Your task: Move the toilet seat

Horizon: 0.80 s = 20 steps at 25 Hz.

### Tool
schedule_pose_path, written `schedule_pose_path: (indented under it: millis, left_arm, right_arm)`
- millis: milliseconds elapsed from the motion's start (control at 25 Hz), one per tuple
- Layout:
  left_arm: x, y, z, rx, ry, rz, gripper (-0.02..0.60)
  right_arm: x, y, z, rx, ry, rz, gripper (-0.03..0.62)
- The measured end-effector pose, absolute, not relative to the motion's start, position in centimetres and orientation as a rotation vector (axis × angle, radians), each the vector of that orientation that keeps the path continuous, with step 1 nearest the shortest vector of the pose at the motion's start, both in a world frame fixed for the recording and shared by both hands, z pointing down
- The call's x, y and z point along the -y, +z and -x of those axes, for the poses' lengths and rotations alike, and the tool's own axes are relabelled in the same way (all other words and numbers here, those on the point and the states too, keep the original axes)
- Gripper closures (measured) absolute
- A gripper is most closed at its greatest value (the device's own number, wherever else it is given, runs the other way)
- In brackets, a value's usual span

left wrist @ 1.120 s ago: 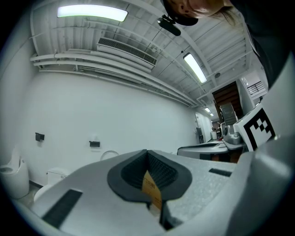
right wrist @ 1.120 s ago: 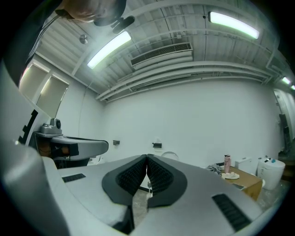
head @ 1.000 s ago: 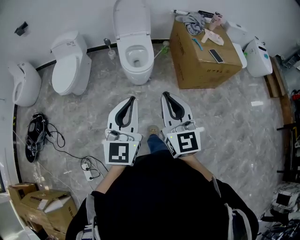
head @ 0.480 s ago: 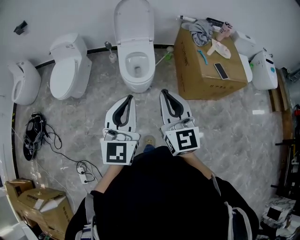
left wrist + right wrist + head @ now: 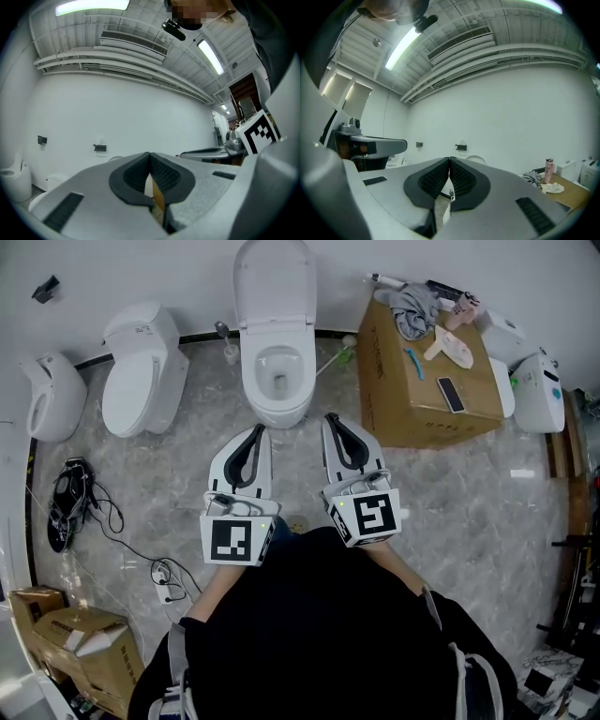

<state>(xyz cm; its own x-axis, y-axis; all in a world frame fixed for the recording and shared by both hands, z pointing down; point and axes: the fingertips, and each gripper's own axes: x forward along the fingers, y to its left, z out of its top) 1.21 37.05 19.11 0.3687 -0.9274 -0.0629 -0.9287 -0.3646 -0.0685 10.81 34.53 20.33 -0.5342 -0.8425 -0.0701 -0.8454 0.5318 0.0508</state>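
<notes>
White toilet seat [image 5: 253, 381] lies straight ahead of me, its long axis running away toward the wall. My left tongs [image 5: 255, 437] and right tongs [image 5: 334, 425], both pressed together and empty, sit about equally near.
</notes>
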Motion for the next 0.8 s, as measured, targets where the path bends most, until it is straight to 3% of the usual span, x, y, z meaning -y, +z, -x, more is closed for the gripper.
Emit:
schedule_pose_path:
  millis: [800]
  left_arm:
    - [-33.1, 19.8, -0.7, -1.714, 0.035, 2.545, 0.574]
  right_arm:
    - [-31.1, 21.0, -10.8, -2.712, 0.121, 1.533, 0.572]
